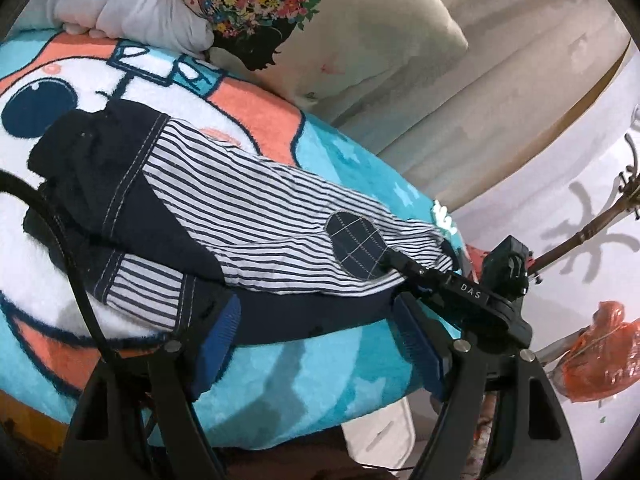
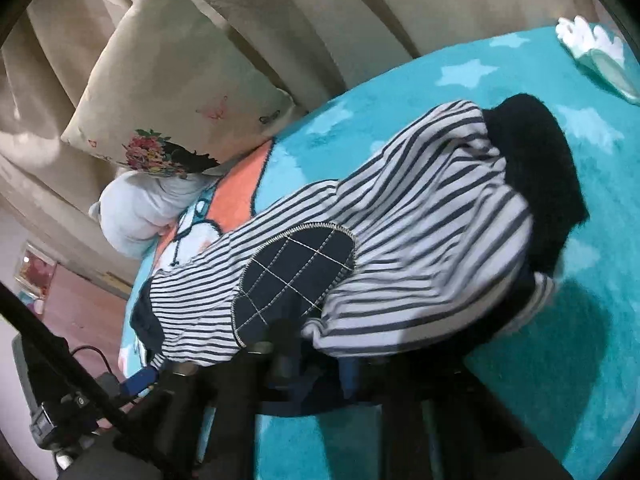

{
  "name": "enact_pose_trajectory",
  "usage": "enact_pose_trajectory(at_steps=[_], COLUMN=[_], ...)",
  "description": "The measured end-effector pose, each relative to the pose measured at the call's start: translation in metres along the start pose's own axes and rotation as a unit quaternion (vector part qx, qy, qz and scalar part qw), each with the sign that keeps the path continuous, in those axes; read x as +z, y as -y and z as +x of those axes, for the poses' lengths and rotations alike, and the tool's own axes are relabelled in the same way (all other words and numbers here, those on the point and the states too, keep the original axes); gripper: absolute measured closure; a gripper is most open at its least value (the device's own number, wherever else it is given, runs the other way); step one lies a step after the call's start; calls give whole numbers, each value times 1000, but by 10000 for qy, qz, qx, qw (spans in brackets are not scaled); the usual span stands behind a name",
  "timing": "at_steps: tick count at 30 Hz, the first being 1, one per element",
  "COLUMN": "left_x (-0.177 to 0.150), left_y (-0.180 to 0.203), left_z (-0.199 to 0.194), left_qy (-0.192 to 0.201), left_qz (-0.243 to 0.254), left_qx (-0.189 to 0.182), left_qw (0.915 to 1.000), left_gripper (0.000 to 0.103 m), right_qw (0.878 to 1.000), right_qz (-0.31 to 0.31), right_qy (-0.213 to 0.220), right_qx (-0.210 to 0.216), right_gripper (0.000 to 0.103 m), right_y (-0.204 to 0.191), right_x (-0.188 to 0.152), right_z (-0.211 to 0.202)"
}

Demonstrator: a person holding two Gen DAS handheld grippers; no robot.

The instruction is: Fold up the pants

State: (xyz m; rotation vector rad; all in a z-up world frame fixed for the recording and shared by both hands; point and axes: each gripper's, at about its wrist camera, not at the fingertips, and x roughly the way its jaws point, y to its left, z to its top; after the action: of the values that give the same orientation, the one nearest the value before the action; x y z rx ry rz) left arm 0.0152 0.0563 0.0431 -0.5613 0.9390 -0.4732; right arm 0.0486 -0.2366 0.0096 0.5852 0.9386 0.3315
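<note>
Left wrist view: the pants [image 1: 224, 208], striped white and navy with dark navy panels and an oval stitched knee patch [image 1: 356, 248], are lying flat on a turquoise cartoon blanket [image 1: 280, 380] just ahead of the left claw [image 1: 320, 332]. That claw is standing spread, its blue pads on either side of a dark navy edge of the pants without pressing it. To its right the right claw [image 1: 394, 261] is reaching in, its tip pressing at the knee patch. Beyond the pants, a floral pillow [image 1: 360, 40] and a white bundle [image 1: 140, 4] are sitting at the far edge of the blanket. Right of the claw the blanket is ending, with an orange bag [image 1: 600, 356] past it.

Right wrist view: the pants [image 2: 400, 240] are bunching up directly over the right claw [image 2: 280, 344], which is pinching the striped cloth beside the patch [image 2: 296, 272]; its tips are blurred and half hidden. The dark cuff [image 2: 540, 184] is lying ahead to the right. Open blanket [image 2: 560, 360] is spreading to the right.
</note>
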Motion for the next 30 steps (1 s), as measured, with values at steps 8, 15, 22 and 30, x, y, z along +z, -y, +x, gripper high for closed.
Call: enact_pose_trajectory(at_steps=[8, 15, 22, 30], left_x=[-8, -6, 1, 24], left_y=[-3, -7, -30, -28], left_z=[5, 32, 38, 39], left_qy=[-68, -185, -137, -136], left_qz=[-210, -352, -957, -1031], left_qx=[-448, -726, -850, -553], left_qw=[9988, 9966, 9917, 9930], left_gripper=[25, 25, 25, 53], right_qw=[9963, 9935, 9909, 9889], right_qz=[-620, -921, -1178, -1389], right_qy=[593, 666, 640, 486], right_qx=[84, 5, -111, -202], right_gripper=[92, 92, 92, 93], right_y=[-29, -51, -54, -66], right_x=[6, 9, 10, 11], right_z=[-34, -38, -54, -53])
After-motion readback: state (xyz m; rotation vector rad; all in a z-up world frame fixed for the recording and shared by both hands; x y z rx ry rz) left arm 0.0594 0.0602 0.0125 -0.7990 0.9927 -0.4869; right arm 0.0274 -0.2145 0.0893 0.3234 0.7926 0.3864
